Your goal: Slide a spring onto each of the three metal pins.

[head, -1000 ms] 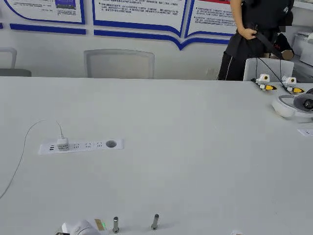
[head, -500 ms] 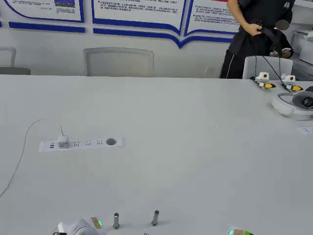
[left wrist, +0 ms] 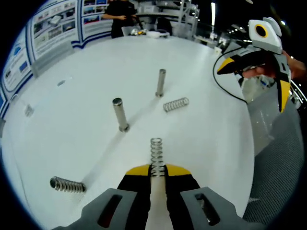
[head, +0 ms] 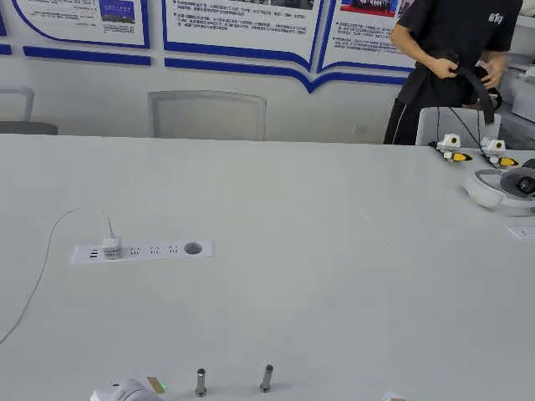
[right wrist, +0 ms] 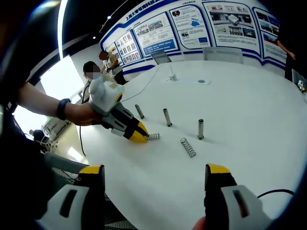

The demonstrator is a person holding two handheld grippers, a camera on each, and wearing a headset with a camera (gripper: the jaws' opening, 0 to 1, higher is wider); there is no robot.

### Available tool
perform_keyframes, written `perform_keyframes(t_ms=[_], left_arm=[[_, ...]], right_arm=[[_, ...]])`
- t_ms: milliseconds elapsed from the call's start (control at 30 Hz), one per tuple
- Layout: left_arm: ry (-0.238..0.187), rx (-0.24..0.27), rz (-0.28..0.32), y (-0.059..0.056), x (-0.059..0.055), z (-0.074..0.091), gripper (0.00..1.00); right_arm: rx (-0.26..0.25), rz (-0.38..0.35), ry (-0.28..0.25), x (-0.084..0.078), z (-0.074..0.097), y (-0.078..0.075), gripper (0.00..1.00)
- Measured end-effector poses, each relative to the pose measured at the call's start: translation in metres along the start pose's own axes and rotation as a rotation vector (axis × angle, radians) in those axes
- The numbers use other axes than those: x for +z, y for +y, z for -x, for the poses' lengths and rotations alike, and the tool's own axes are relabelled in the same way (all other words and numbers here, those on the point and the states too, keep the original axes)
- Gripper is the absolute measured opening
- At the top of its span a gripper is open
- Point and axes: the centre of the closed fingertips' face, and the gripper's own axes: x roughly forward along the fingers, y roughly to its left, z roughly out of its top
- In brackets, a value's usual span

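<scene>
Left tool (left wrist: 157, 168) pinching a spring (left wrist: 156, 151), right tool (right wrist: 154, 170) spread wide; two upright pins (head: 267, 378) unmoved since before

My left tool (left wrist: 157, 169) is low and level, its 2 jaws pinched on the end of 1 spring (left wrist: 156, 149) — my right tool (right wrist: 154, 170) is off to its right, jaws spread wide.

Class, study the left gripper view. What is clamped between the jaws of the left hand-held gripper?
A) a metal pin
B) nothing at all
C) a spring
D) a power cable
C: the left hand-held gripper has its yellow-tipped jaws closed on the lower end of a spring, while the nearer pin and the farther pin stand bare, apart from it.
</scene>
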Motion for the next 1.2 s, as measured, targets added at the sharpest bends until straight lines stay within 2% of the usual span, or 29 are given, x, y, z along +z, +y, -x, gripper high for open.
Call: perform_keyframes(t_ms=[200,400,700,1000,1200], left_arm=[[-0.019,0.007,0.029,-0.007,-0.007,0.012,0.1],[-0.05,0.015,0.052,-0.014,-0.007,0.025,0.1],[-0.122,0.03,0.059,-0.017,0.006,0.052,0.1],[-0.152,0.046,0.024,-0.018,0.017,0.072,0.1],[-0.164,0.033,-0.007,-0.027,0.022,0.078,0.1]], right_arm=[[0.021,-0.005,-0.005,0.004,-0.004,0.007,0.86],[0.044,-0.022,-0.017,0.007,-0.009,0.012,0.84],[0.092,-0.06,-0.058,0.018,-0.019,0.021,0.8],[0.133,-0.044,-0.058,0.027,-0.027,0.028,0.76],[0.167,-0.026,-0.068,0.037,-0.029,0.037,0.72]])
